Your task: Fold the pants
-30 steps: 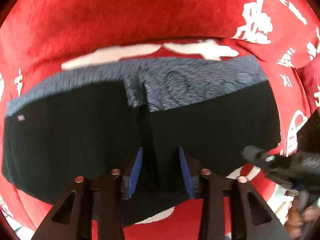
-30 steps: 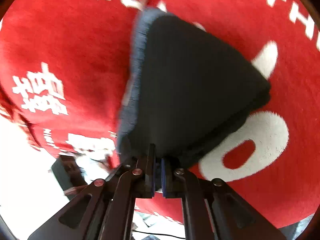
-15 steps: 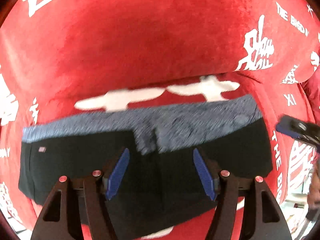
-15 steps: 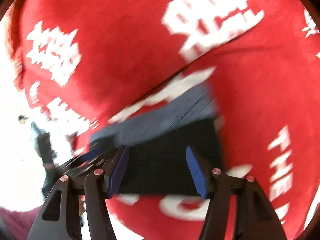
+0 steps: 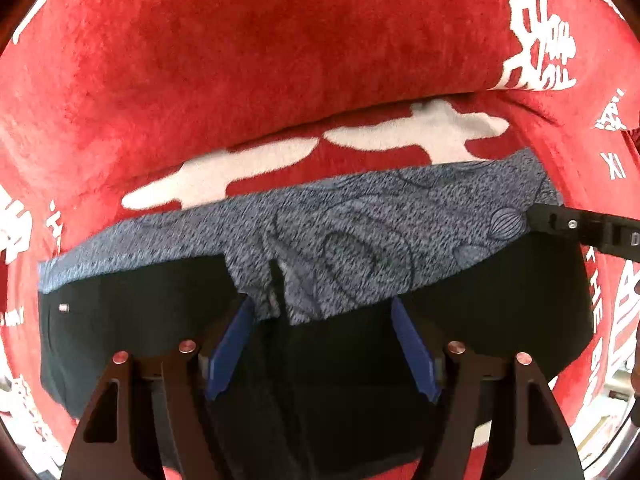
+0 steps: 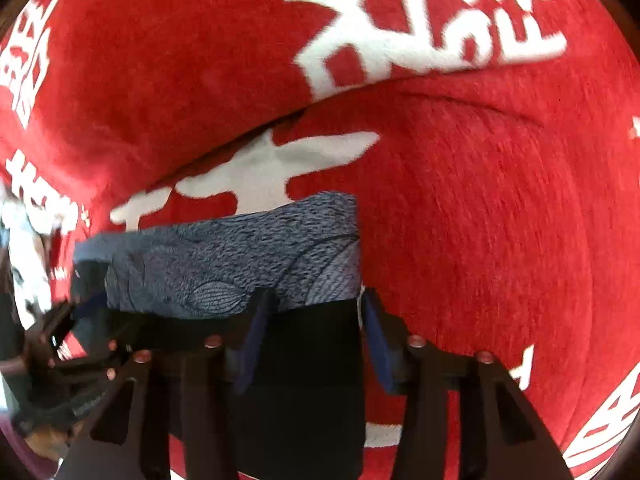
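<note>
Big red blanket [image 5: 280, 80] with white lettering covers everything, and the pants [image 5: 500, 320] lie flat on it, filling the 6 o'clock half of the left view, grey patterned band [image 5: 360, 232] along their 12 o'clock edge. Looks like soft, light, floppy fabric, so I'd pinch a doubled edge or corner, not the middle. Left gripper [image 5: 322, 344] has just been opening and hangs spread wide over the cloth, gripping nothing. Right gripper [image 6: 310, 336] has eased closed a touch, half open over the 3 o'clock edge, pads not pressing.

Folded pants [image 5: 320, 264] on red blanket [image 5: 280, 60]
</note>
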